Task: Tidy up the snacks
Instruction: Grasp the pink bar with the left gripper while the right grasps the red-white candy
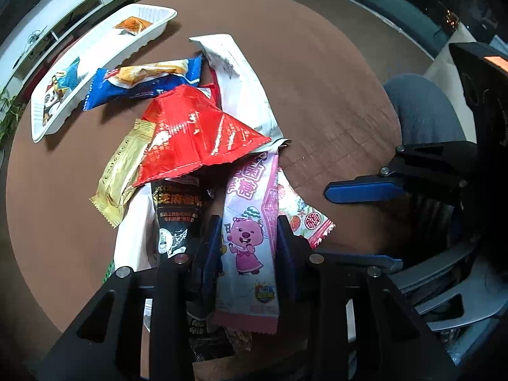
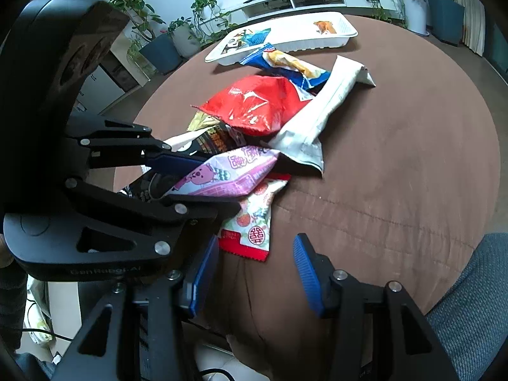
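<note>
Left wrist view: the left claw (image 1: 247, 247) straddles the pink candy packet (image 1: 247, 247) in the tabletop (image 1: 333, 79) pile, apparently pinching it; light, crinkly, slippery film, best held mid-body. Right wrist view: the right claw (image 2: 254, 273) gapes empty; the white tray (image 2: 285, 43) holds two small packets.

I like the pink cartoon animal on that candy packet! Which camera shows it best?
The left wrist view. There the pink candy packet lies flat between the left gripper fingers, so the whole cartoon animal faces the camera. In the right wrist view the packet sits sideways, partly behind the left gripper, and only the animal's face shows.
</note>
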`<action>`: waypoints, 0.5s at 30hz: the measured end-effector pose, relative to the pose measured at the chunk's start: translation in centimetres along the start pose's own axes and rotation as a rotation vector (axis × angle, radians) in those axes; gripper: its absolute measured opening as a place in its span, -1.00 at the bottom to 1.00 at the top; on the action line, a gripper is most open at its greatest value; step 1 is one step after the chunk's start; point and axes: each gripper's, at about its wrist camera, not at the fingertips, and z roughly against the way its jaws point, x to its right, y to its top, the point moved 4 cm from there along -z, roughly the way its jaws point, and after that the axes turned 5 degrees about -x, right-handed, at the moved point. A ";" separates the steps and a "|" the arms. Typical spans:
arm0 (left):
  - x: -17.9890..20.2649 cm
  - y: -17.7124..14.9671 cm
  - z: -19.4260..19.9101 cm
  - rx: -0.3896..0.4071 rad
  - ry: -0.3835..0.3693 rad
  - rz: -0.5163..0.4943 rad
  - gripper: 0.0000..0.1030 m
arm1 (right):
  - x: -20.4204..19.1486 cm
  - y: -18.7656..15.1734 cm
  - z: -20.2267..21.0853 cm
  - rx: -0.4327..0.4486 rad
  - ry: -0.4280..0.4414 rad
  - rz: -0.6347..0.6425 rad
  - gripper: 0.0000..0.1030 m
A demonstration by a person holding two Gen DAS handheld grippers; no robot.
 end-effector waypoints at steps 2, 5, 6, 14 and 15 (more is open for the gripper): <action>-0.3 -0.2 0.3 0.023 0.002 0.013 -0.51 | 0.0 0.2 -0.3 -0.003 -0.007 -0.001 0.04; -0.9 -0.6 0.7 0.054 -0.012 0.048 -0.54 | -0.3 0.6 -0.5 -0.003 -0.010 0.002 0.04; -1.2 -0.8 0.8 0.065 -0.021 0.062 -0.54 | -0.4 0.6 -0.5 -0.001 -0.010 0.003 0.04; -2.4 -2.1 1.4 0.124 -0.069 0.127 -0.57 | -1.6 1.4 -1.4 0.000 -0.056 0.046 0.04; -2.5 -2.3 1.5 0.131 -0.073 0.133 -0.57 | -1.8 1.4 -1.4 0.004 -0.068 0.056 0.04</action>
